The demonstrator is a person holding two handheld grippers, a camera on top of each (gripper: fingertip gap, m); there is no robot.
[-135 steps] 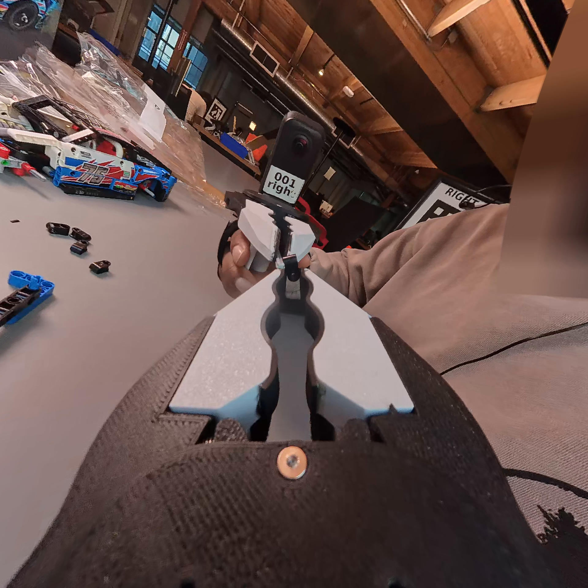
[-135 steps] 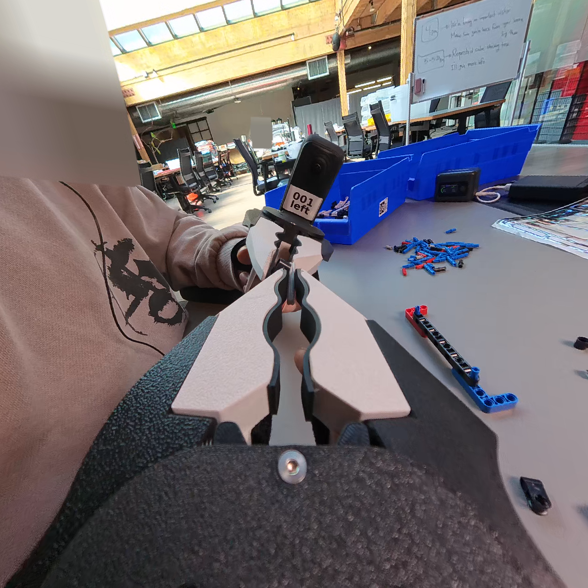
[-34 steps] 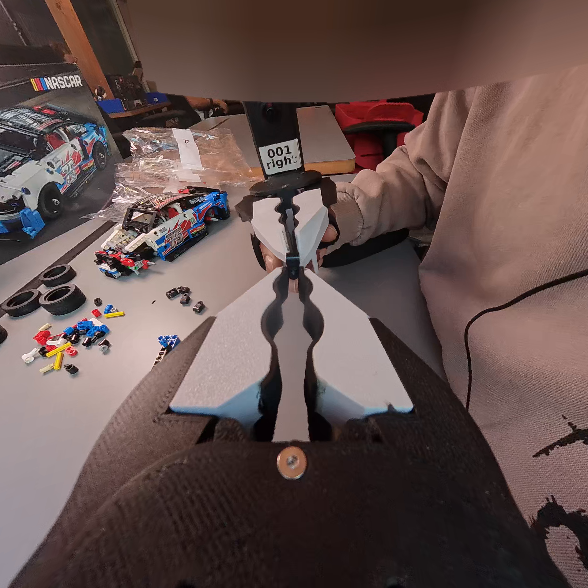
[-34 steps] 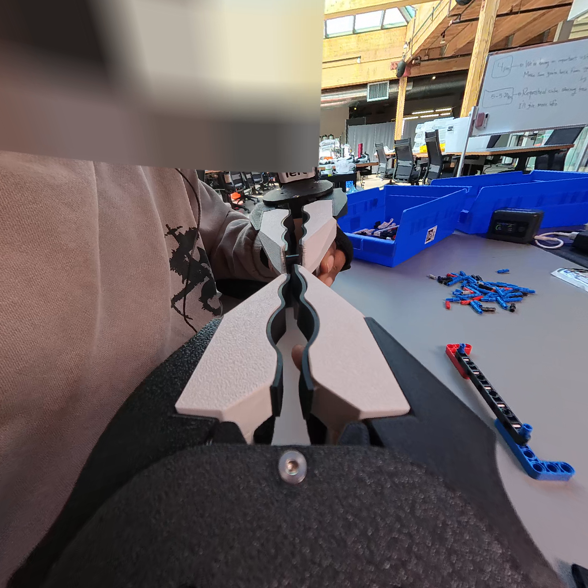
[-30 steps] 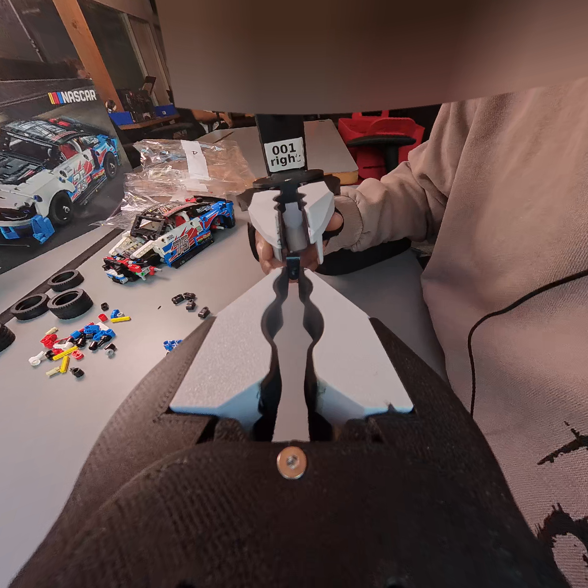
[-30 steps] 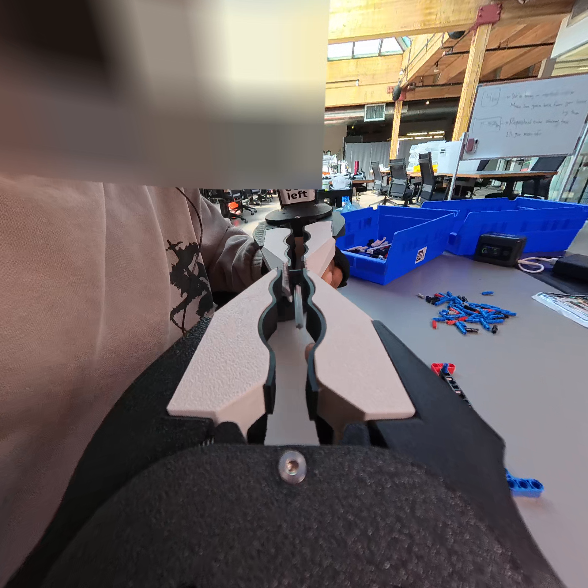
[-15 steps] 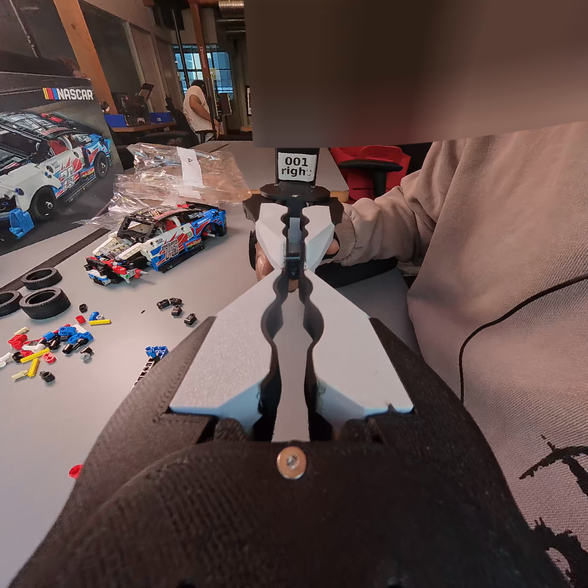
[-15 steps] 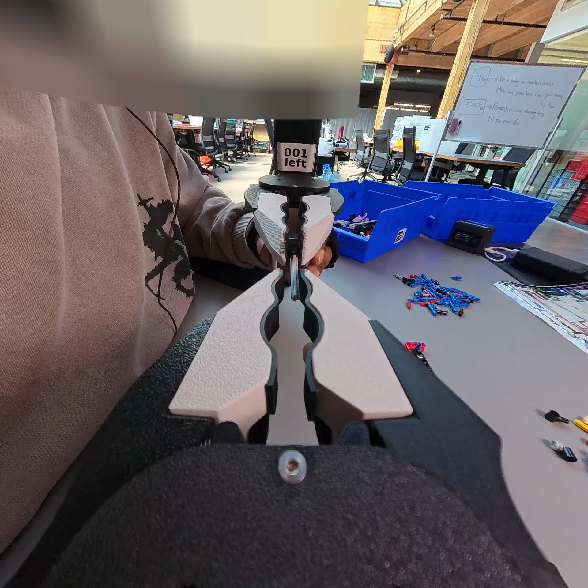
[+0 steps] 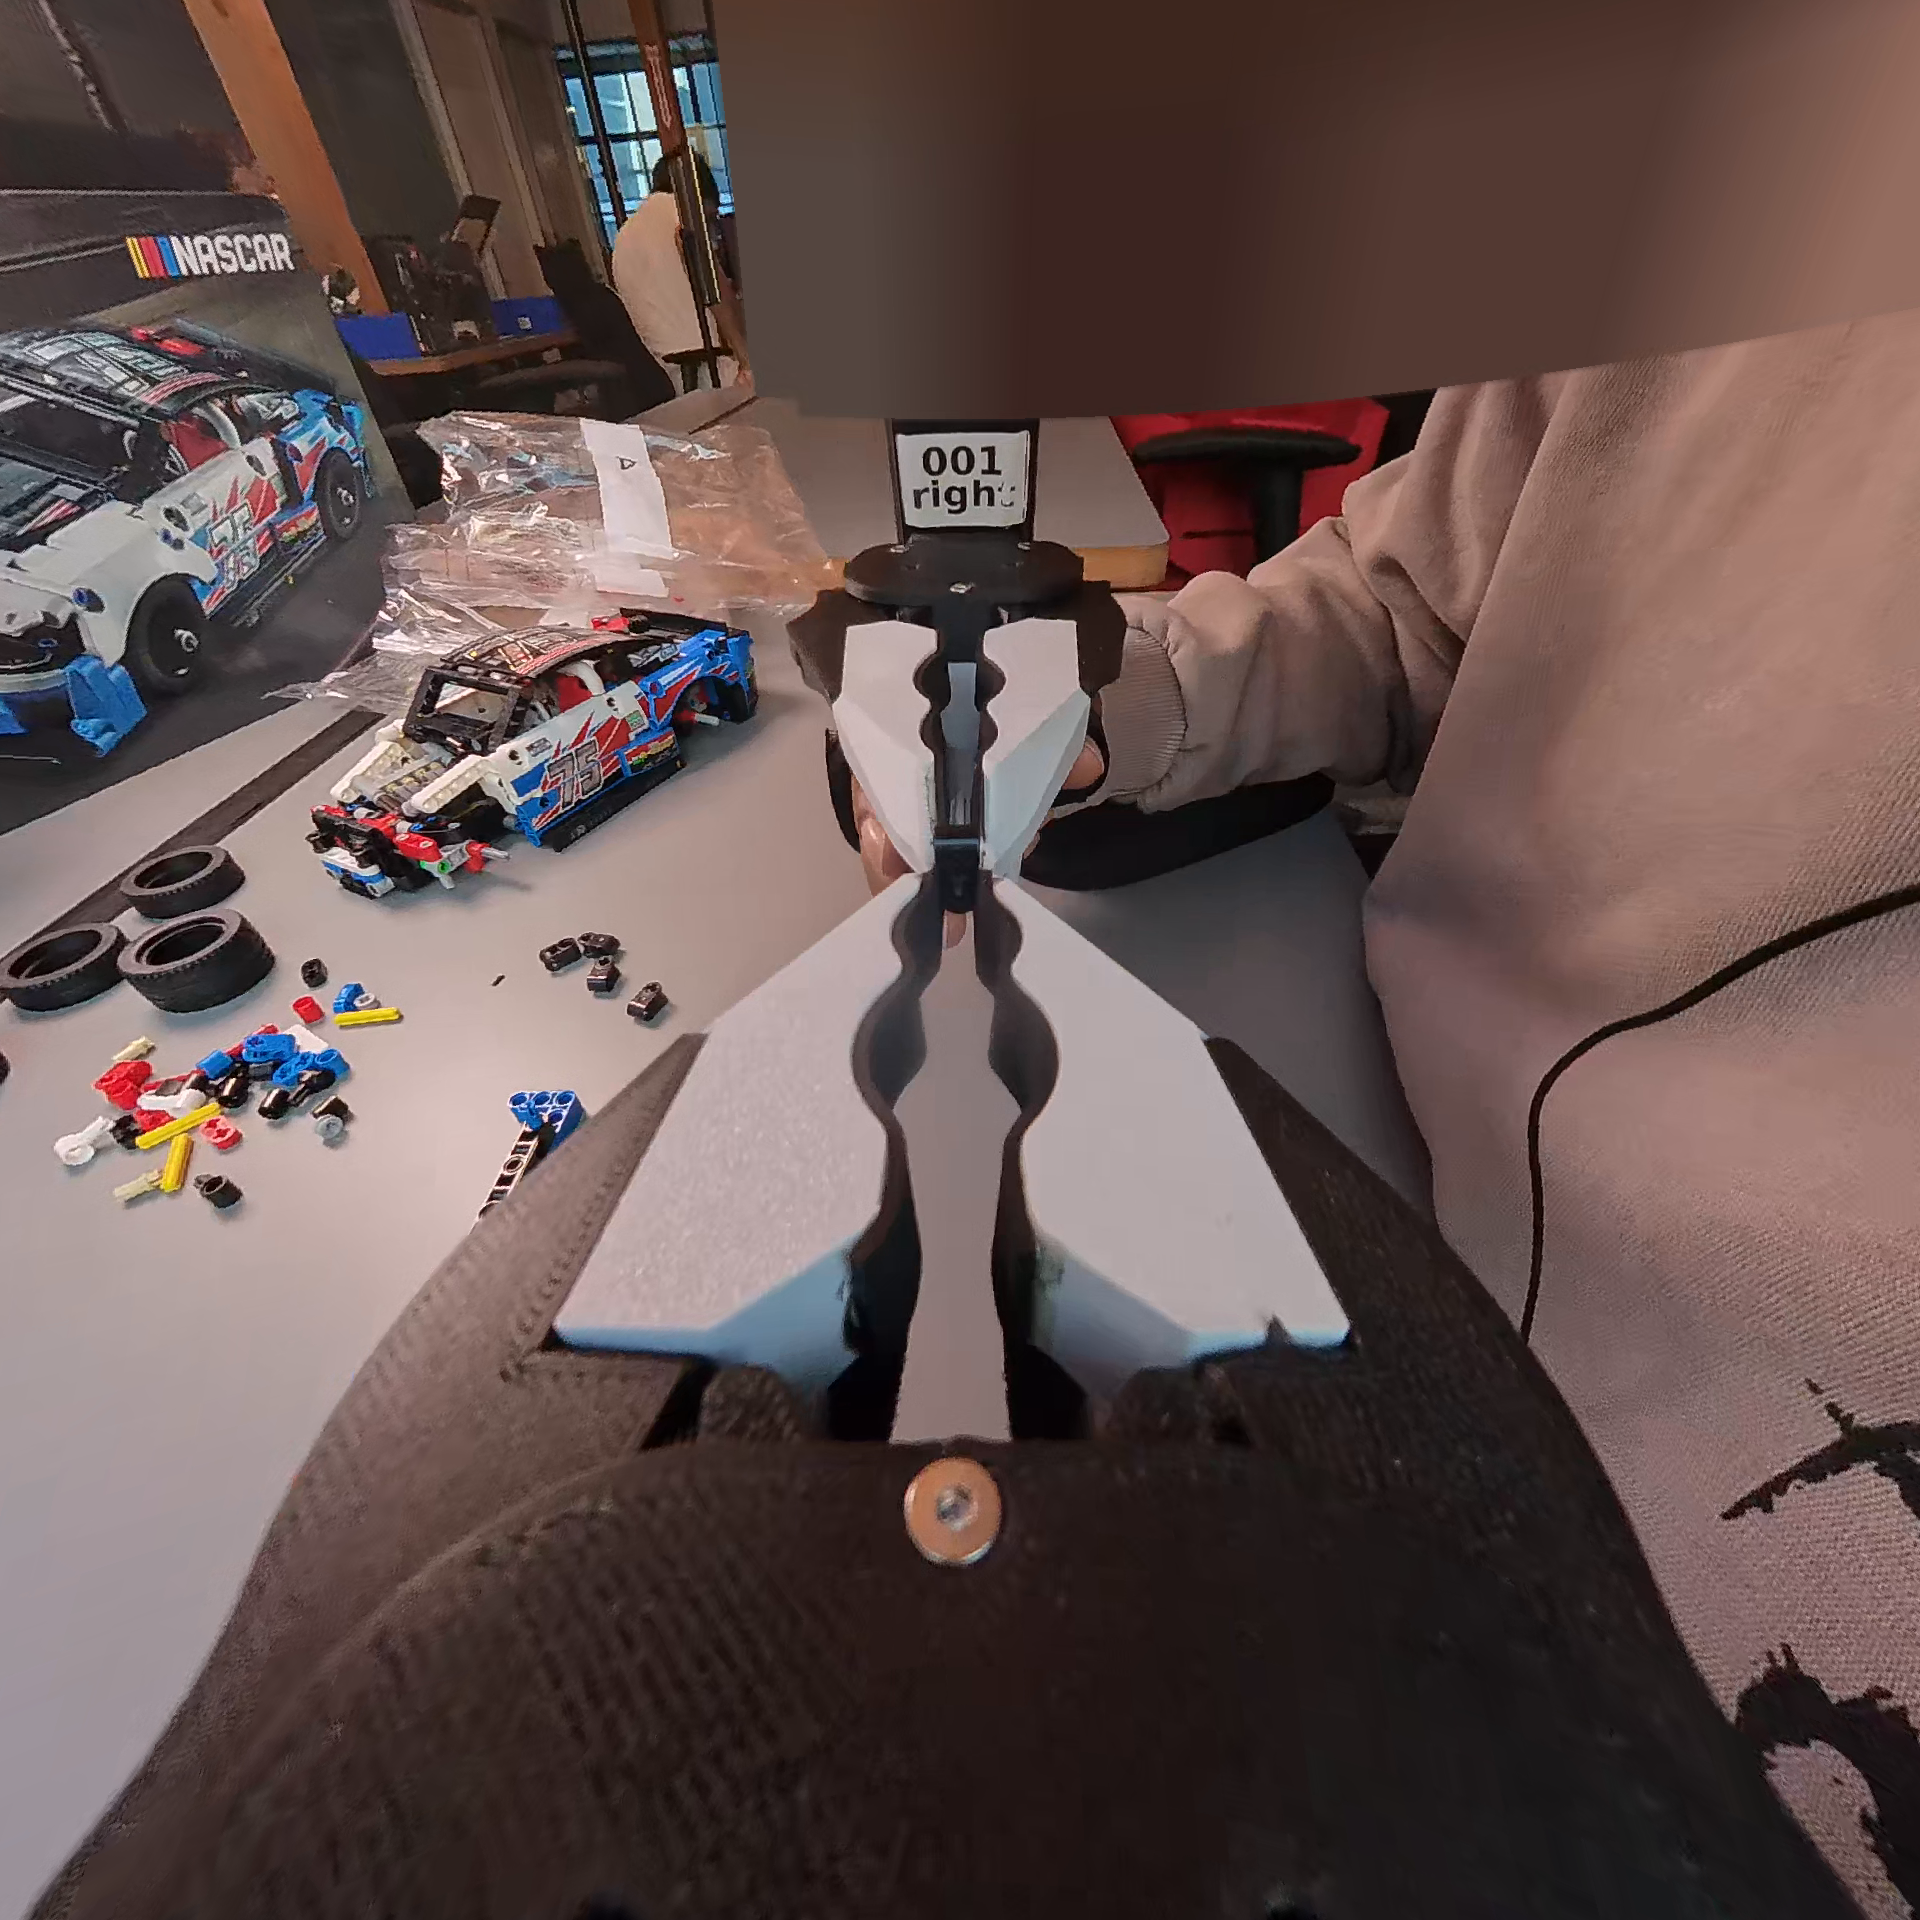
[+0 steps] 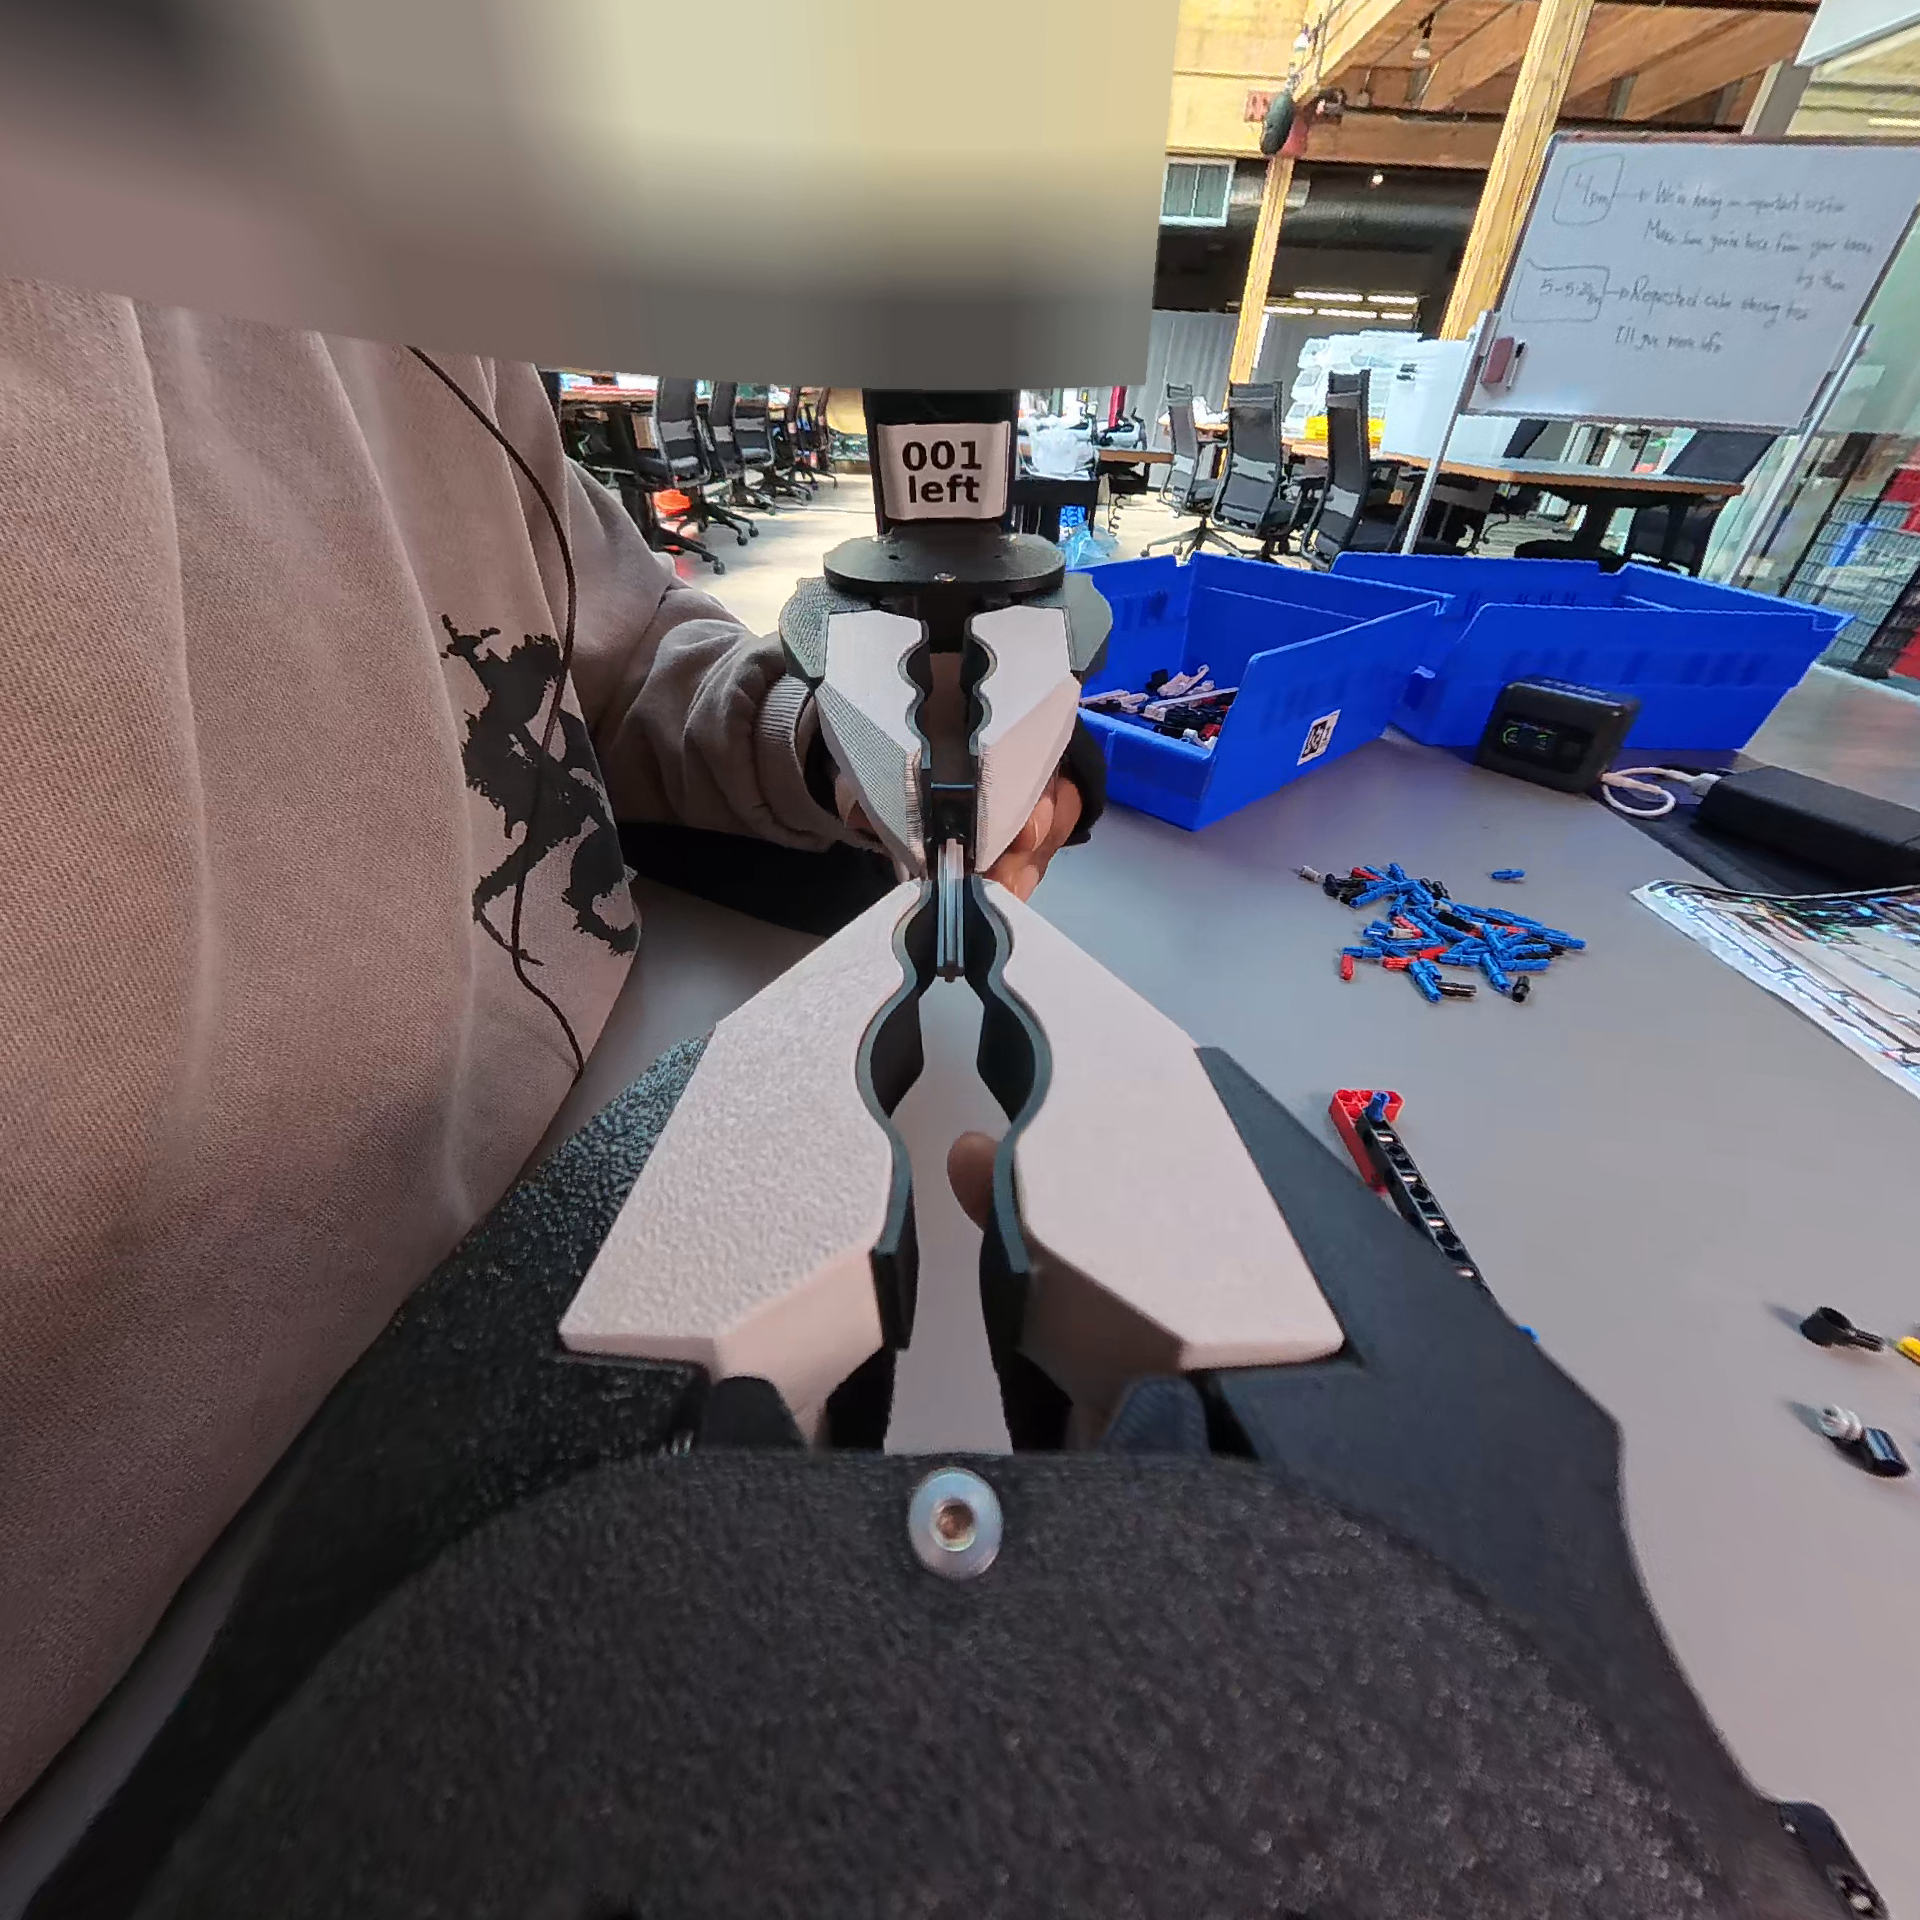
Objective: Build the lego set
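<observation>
Since half a second ago, little has been shifted: the two grippers are still held tip to tip in front of the person's chest, and the toy car has drifted only slightly in the left wrist view.

Left gripper [image 9: 954,902] is seen with its jaws drawn nearly together at the tips, pinched on a small dark piece [image 9: 954,868] that sits right at the tips. Right gripper [image 10: 950,914] is seen with its jaws closed on a thin grey-blue piece [image 10: 950,925], which stands upright between the tips. The two pieces are brought end to end where both pairs of jaws meet; whether they are already joined cannot be told.

To the left of the left jaws, on the grey bench [image 9: 156,1351], a partly built toy car [image 9: 540,748] is found, well apart from the tips. Nearer on that side, three black tyres [image 9: 187,951], a scatter of small coloured parts [image 9: 208,1091] and four small black connectors [image 9: 603,961] are laid out. A blue-ended beam [image 9: 530,1127] lies just beside the left jaw's outer edge.

To the right of the right jaws, a long black beam with a red end [image 10: 1403,1174] is laid on the bench, and farther off a heap of blue pins [image 10: 1444,935] and a blue bin [image 10: 1226,686] are seen.
</observation>
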